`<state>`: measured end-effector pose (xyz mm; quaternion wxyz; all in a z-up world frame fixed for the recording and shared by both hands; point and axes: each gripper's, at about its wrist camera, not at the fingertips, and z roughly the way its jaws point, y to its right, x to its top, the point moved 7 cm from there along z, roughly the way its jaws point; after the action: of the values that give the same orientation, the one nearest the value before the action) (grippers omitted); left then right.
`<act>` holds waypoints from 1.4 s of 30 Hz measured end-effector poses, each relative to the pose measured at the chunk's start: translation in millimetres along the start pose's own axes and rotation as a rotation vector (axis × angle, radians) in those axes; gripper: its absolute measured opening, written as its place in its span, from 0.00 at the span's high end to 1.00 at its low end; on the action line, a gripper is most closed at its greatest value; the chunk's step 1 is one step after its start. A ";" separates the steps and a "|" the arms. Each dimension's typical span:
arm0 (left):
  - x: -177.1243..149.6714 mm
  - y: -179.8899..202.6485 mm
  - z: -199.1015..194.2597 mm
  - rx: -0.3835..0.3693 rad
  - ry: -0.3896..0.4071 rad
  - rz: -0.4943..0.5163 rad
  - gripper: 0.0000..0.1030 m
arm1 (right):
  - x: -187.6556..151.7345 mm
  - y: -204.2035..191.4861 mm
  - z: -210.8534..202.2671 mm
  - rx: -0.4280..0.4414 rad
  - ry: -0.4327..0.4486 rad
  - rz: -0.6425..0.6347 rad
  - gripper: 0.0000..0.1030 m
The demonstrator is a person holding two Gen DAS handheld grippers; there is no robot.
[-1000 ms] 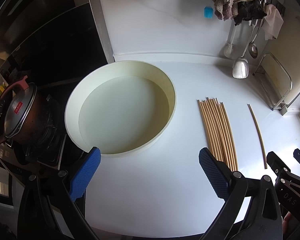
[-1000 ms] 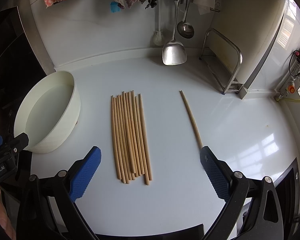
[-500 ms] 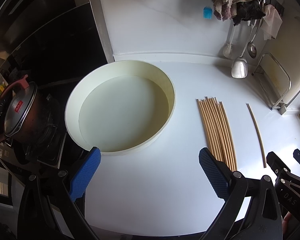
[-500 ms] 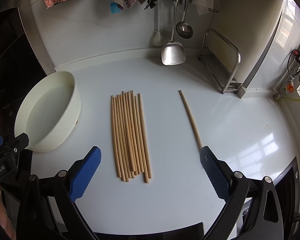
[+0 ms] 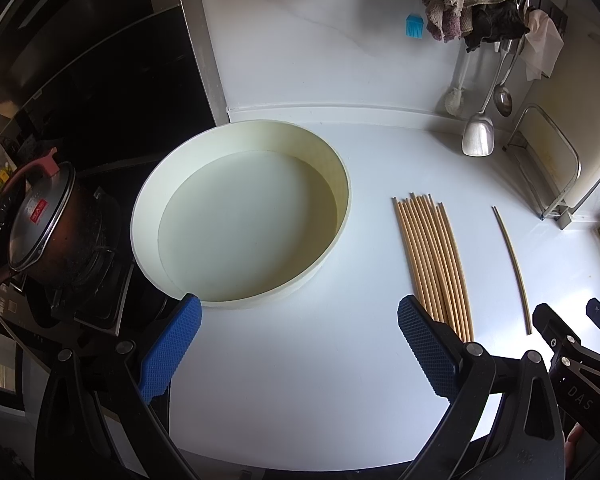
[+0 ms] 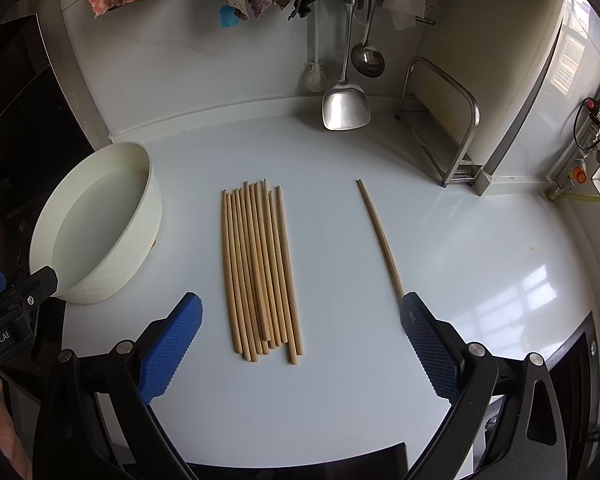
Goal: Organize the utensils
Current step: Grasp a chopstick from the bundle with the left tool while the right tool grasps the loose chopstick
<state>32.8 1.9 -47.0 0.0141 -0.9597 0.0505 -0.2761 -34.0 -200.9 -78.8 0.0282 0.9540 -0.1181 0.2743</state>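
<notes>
Chopstick bundle (image 6: pixel 260 268) flat on worktop (image 6: pixel 380 360). Single chopstick (image 6: pixel 380 238) lies apart, right of bundle; empty round basin (image 6: pixel 100 240) left of it. Right gripper (image 6: pixel 300 340) hovers just before bundle, fingers spread, empty. Left gripper (image 5: pixel 300 344) near basin, fingers spread, empty.

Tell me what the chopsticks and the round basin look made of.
Chopsticks, including the lone chopstick: likely bamboo or light wood, with a matte tan surface, faint grain and no shine. Round basin: probably plastic, cream, smooth and semi-matte with a thin uniform wall; enamel can't be ruled out.
</notes>
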 end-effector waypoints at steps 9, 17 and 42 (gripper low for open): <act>-7.9 7.8 1.5 -0.036 0.002 -0.014 0.06 | -6.4 11.2 3.3 -0.004 0.002 0.003 0.08; -22.7 35.4 29.6 -0.105 -0.014 -0.029 0.06 | -22.4 47.4 22.5 0.004 0.030 -0.050 0.08; -39.3 96.8 142.3 -0.019 0.013 -0.082 0.06 | -12.6 122.9 143.0 -0.069 0.064 -0.044 0.08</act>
<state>66.7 -90.4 -193.7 -0.0065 -0.9592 0.0140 -0.2822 -0.1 -334.5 -208.1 0.0708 0.9456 -0.1053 0.2996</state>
